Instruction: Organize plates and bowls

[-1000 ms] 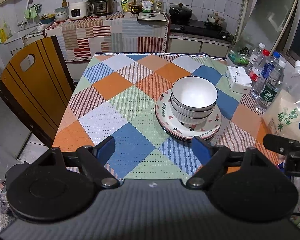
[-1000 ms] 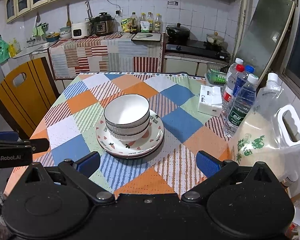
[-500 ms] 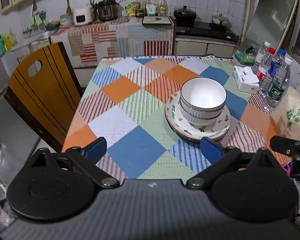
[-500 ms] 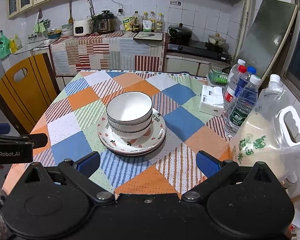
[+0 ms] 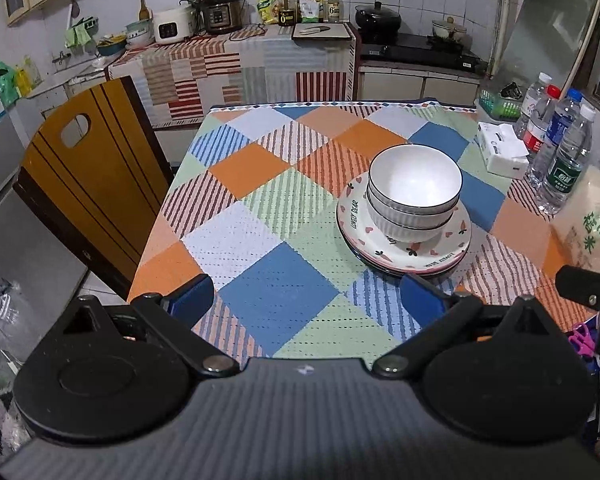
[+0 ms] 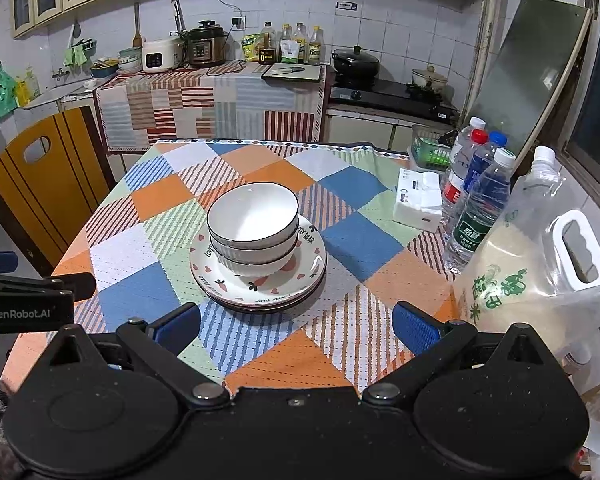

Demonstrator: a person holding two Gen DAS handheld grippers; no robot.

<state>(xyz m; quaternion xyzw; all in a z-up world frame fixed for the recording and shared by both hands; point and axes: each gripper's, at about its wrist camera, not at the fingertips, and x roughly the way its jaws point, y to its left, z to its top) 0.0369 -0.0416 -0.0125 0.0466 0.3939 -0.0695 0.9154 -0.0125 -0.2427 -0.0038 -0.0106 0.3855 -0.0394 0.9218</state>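
Stacked white bowls (image 5: 414, 192) sit on a stack of patterned plates (image 5: 420, 258) on the checkered tablecloth; they also show in the right wrist view, bowls (image 6: 254, 228) on plates (image 6: 260, 290). My left gripper (image 5: 306, 302) is open and empty, held back near the table's front edge, left of the stack. My right gripper (image 6: 296, 328) is open and empty, near the front edge, just in front of the stack. Neither touches the dishes.
Water bottles (image 6: 476, 200), a tissue box (image 6: 418, 200), a green basket (image 6: 430, 152) and a rice bag (image 6: 540, 264) stand along the table's right side. A wooden chair (image 5: 88, 184) stands at the left. The kitchen counter (image 5: 236, 60) is behind.
Both grippers have pulled back and risen slightly from the table; the stack looks a little farther off. The bowls and plates have not moved.
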